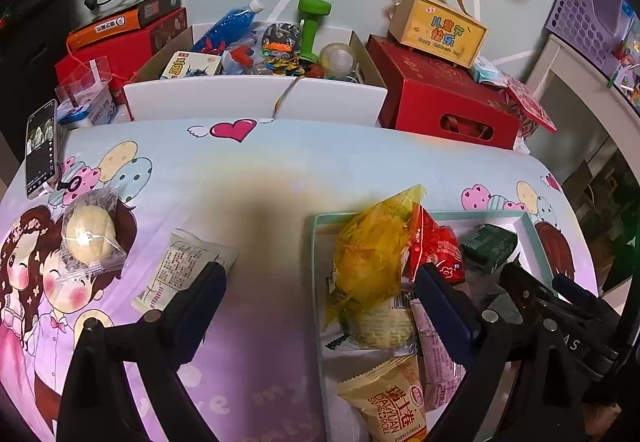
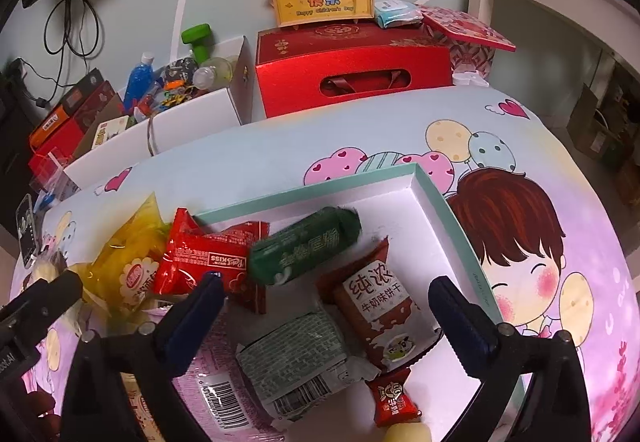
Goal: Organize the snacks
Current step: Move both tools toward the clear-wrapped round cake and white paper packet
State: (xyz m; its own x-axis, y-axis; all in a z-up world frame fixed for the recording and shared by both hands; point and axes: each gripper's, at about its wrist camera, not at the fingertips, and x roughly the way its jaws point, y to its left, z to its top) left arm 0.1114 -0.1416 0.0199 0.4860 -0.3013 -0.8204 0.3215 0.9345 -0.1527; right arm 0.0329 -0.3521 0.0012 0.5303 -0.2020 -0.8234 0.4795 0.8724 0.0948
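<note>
A: What held the snacks?

B: A shallow tray with a teal rim (image 2: 448, 202) sat on the cartoon tablecloth (image 2: 560, 146). Inside lay a yellow bag (image 2: 128, 262), a red Kiss packet (image 2: 200, 262), a dark green packet (image 2: 304, 246) resting partly over the red one, a brown milk-biscuit packet (image 2: 380, 306), a grey-green printed pack (image 2: 296, 358) and a small red sachet (image 2: 394, 396) near the front edge.

A: Anything more from the left camera?

B: In the same tray (image 1: 534, 238), a tan Swiss-roll packet (image 1: 392, 398) lay at the near end, beside a pink wrapper (image 1: 434, 358).

A: And outside the tray?

B: 2 snacks lay on the cloth, well apart from the tray: a round bun in clear wrap (image 1: 90, 238) and a white wrapper (image 1: 180, 266) just beside it.

A: The grippers?

B: The left gripper (image 1: 320, 282) was spread wide and held nothing; its left finger (image 1: 200, 302) overlapped the white wrapper's edge, though I could not tell whether it touched. The right gripper (image 2: 326, 306) was likewise spread, empty, hanging over the tray's contents.

A: Other containers?

B: A white cardboard box (image 1: 256, 98) behind the cloth held a green dumbbell (image 1: 312, 26), a blue bottle (image 1: 228, 26) and mixed toys. A red gift box (image 1: 444, 98) carried a yellow handled box (image 1: 440, 30) on top.
</note>
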